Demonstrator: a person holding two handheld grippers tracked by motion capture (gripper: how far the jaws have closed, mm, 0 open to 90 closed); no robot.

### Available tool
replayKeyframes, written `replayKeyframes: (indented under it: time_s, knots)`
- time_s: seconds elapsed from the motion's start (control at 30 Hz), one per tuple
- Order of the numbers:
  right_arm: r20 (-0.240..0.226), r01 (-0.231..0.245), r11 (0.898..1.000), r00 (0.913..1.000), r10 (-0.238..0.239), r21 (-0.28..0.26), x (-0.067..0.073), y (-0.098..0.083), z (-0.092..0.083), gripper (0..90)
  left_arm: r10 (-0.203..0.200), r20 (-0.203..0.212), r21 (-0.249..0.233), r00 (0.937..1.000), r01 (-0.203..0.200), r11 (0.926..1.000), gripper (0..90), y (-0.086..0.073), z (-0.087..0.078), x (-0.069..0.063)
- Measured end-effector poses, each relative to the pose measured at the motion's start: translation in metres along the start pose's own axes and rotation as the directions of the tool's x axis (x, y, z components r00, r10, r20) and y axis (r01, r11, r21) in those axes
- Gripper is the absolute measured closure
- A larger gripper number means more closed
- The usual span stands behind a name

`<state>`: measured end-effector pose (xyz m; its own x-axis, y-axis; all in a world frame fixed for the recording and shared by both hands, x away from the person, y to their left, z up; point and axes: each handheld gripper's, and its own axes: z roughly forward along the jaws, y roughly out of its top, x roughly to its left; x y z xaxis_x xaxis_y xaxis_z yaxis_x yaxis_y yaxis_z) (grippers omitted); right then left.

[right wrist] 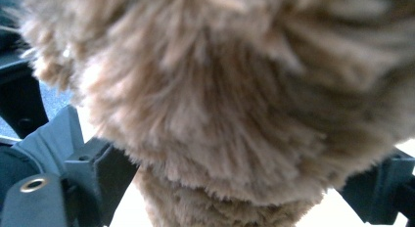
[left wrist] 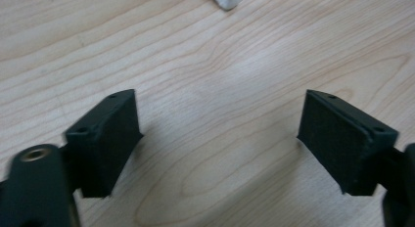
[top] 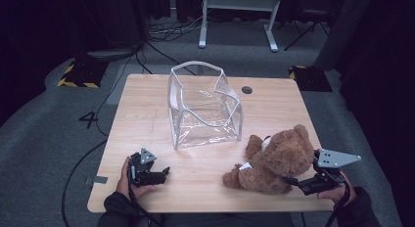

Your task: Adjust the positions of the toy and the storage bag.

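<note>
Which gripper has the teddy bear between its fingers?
The right gripper: brown teddy bear fur sits between its fingers. The left gripper faces bare table.

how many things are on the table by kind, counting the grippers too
teddy bear: 1
clear plastic bag: 1
grippers: 2, the left gripper and the right gripper
total: 4

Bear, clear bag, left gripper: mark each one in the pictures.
Bear (top: 286, 158): high view, on its brown furry head.
Clear bag (top: 188, 126): high view, on its see-through front wall.
Left gripper (left wrist: 218, 139): left gripper view, midway between its open jaws.
</note>
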<state>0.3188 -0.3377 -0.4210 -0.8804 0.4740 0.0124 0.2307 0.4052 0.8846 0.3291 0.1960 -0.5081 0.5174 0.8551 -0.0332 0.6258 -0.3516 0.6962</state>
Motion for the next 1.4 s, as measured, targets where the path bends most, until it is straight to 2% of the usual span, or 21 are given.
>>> replayKeyframes:
  time_s: [0.03, 0.13, 0.3, 0.5, 0.57, 0.6, 0.63, 0.7, 0.73, 0.77, 0.9, 0.97, 1.0, 1.03, 1.07, 1.1, 1.17, 1.27, 1.3, 1.33, 1.4]
  knots:
    - [0.009, 0.001, 1.0, 1.0, -0.001, 0.004, 0.0, 0.003, 0.005, 11.9, 0.01, 0.002, -0.005, 0.9999, -0.01, 0.9999, 16.6, 0.003, -0.002, 0.0]
    - [0.021, -0.002, 1.0, 0.9998, 0.002, 0.007, 0.0, 0.005, 0.011, 11.2, 0.002, 0.005, -0.043, 1.0, -0.002, 0.9991, 16.1, 0.009, -0.011, 0.0]
    - [0.039, 0.007, 1.0, 0.9992, -0.007, 0.006, 0.0, 0.006, 0.015, 14.9, -0.037, 0.007, -0.119, 0.9993, 0.037, 0.9921, 16.0, 0.024, -0.028, 0.003]
    - [0.074, 0.028, 0.999, 0.9968, -0.029, 0.016, 0.003, 0.008, 0.019, 24.9, -0.017, -0.027, -0.186, 0.9995, 0.012, 0.9825, 16.2, 0.049, -0.044, -0.002]
    - [0.078, 0.036, 0.999, 0.9963, -0.038, 0.019, 0.003, 0.008, 0.02, 29.3, -0.022, -0.014, -0.238, 0.9997, 0.018, 0.971, 16.2, 0.063, -0.051, -0.004]
    - [0.081, 0.04, 0.999, 0.9959, -0.041, 0.02, 0.003, 0.008, 0.02, 31.6, -0.012, -0.017, -0.257, 0.9998, 0.007, 0.9664, 16.2, 0.069, -0.055, -0.005]
    - [0.081, 0.04, 0.999, 0.9959, -0.041, 0.02, 0.003, 0.008, 0.02, 31.6, -0.012, -0.017, -0.257, 0.9998, 0.007, 0.9664, 16.3, 0.069, -0.055, -0.005]
    - [0.081, 0.042, 0.999, 0.9958, -0.043, 0.015, 0.003, 0.007, 0.019, 37.2, -0.008, -0.046, -0.292, 0.9989, -0.006, 0.9565, 16.7, 0.084, -0.062, -0.007]
    - [0.08, 0.046, 0.999, 0.9957, -0.047, 0.013, 0.003, 0.007, 0.019, 38.3, -0.017, -0.041, -0.324, 0.999, 0.003, 0.9462, 16.9, 0.097, -0.068, -0.007]
    - [0.081, 0.049, 0.999, 0.9955, -0.05, 0.012, 0.003, 0.007, 0.019, 39.4, -0.017, -0.041, -0.324, 0.999, 0.003, 0.9462, 17.0, 0.097, -0.068, -0.007]
    - [0.079, 0.06, 0.998, 0.9951, -0.06, 0.012, 0.004, 0.006, 0.019, 42.3, 0.001, -0.03, -0.381, 0.9996, -0.012, 0.9246, 17.0, 0.129, -0.081, -0.012]
    - [0.075, 0.065, 0.998, 0.995, -0.065, 0.01, 0.004, 0.006, 0.018, 44.6, 0.006, -0.008, -0.403, 0.9999, -0.009, 0.915, 17.0, 0.143, -0.084, -0.014]
    - [0.076, 0.069, 0.998, 0.9947, -0.069, 0.01, 0.004, 0.006, 0.018, 45.3, 0.008, -0.006, -0.407, 0.9999, -0.01, 0.9133, 17.0, 0.148, -0.085, -0.015]
    - [0.075, 0.069, 0.998, 0.9948, -0.07, 0.008, 0.004, 0.006, 0.018, 46.2, 0.021, -0.017, -0.403, 0.9996, -0.026, 0.9149, 17.0, 0.162, -0.084, -0.017]
    - [0.075, 0.069, 0.998, 0.9948, -0.07, 0.008, 0.004, 0.006, 0.018, 46.2, 0.021, -0.017, -0.403, 0.9996, -0.026, 0.9149, 17.0, 0.162, -0.084, -0.017]
    - [0.074, 0.068, 0.998, 0.9949, -0.069, 0.008, 0.005, 0.006, 0.018, 46.9, 0.025, -0.015, -0.391, 0.9996, -0.029, 0.9199, 17.1, 0.173, -0.079, -0.018]
    - [0.074, 0.07, 0.998, 0.9948, -0.07, 0.009, 0.005, 0.006, 0.018, 47.1, 0.022, -0.017, -0.373, 0.9996, -0.027, 0.9274, 17.8, 0.183, -0.073, -0.018]
    - [0.072, 0.07, 0.997, 0.9949, -0.071, 0.011, 0.005, 0.006, 0.017, 47.2, -0.017, -0.018, -0.348, 0.9997, 0.01, 0.9375, 19.6, 0.197, -0.061, -0.013]
    - [0.072, 0.07, 0.997, 0.9949, -0.071, 0.011, 0.005, 0.006, 0.017, 47.2, -0.017, -0.018, -0.348, 0.9997, 0.01, 0.9375, 19.7, 0.197, -0.061, -0.013]
    - [0.071, 0.069, 0.998, 0.995, -0.07, 0.012, 0.005, 0.005, 0.017, 47.2, -0.053, -0.009, -0.32, 0.9986, 0.047, 0.9462, 19.8, 0.208, -0.051, -0.006]
    - [0.071, 0.071, 0.997, 0.9949, -0.072, 0.012, 0.005, 0.005, 0.017, 47.0, -0.071, 0.003, -0.31, 0.9974, 0.069, 0.9483, 19.8, 0.214, -0.047, -0.003]
